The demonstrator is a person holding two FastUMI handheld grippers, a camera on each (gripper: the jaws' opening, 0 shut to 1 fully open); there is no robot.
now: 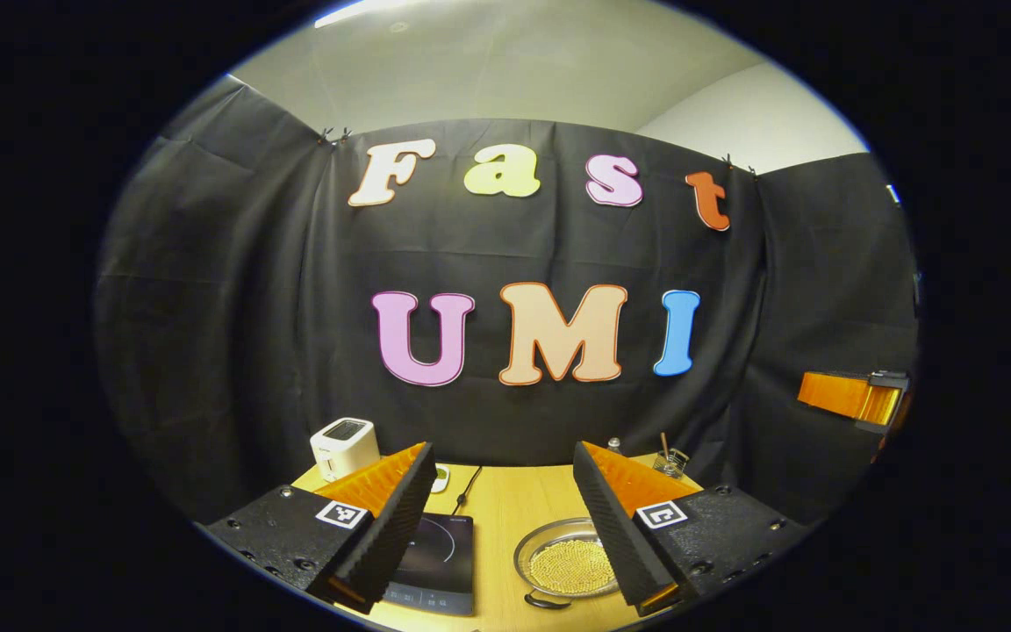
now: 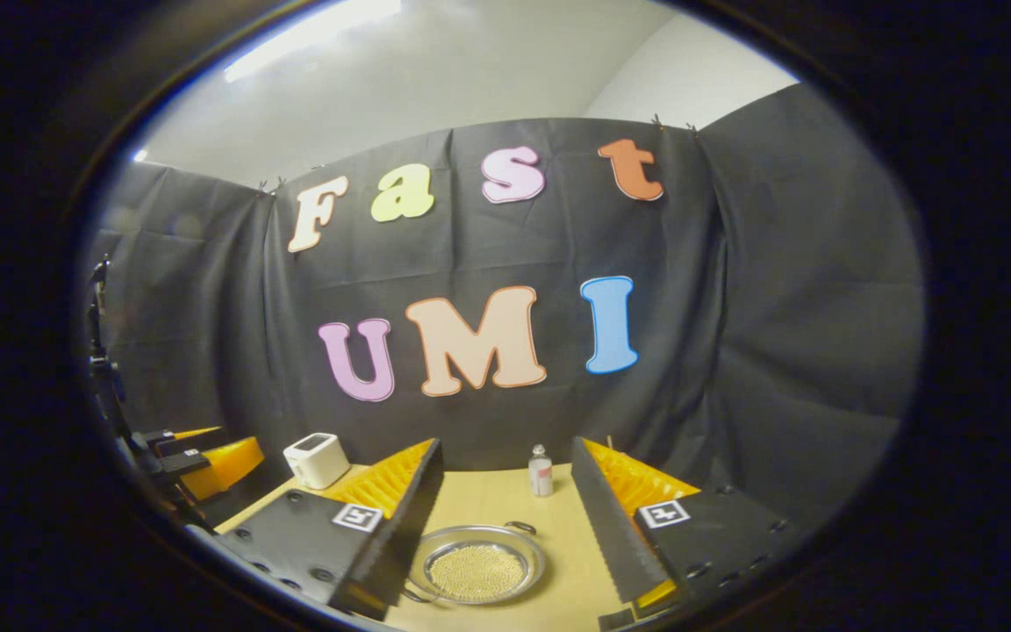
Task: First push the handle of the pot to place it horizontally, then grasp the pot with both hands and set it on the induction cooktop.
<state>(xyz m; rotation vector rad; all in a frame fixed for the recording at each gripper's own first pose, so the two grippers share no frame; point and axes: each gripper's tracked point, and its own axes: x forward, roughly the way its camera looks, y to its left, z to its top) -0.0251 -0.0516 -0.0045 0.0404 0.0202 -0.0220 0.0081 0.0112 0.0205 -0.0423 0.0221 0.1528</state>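
The shallow round metal pot (image 2: 476,566) with small yellowish beads in it is parked on the light wooden bench (image 1: 497,509), just right of the flat black induction cooktop (image 1: 440,562), and nothing is touched yet. Both the left tongs (image 1: 501,518) and the right tongs (image 2: 501,518) are spread wide and held above it. It'll probably be stiff, slick and a bit heavy with beads that can roll, so it's best gripped by the small dark side handles (image 1: 545,602) and kept level.

Nothing really readable here: the square black-and-white markers (image 1: 341,513) on the gripper fingers are just patterns, and the cooktop (image 1: 435,562) panel print is too tiny.
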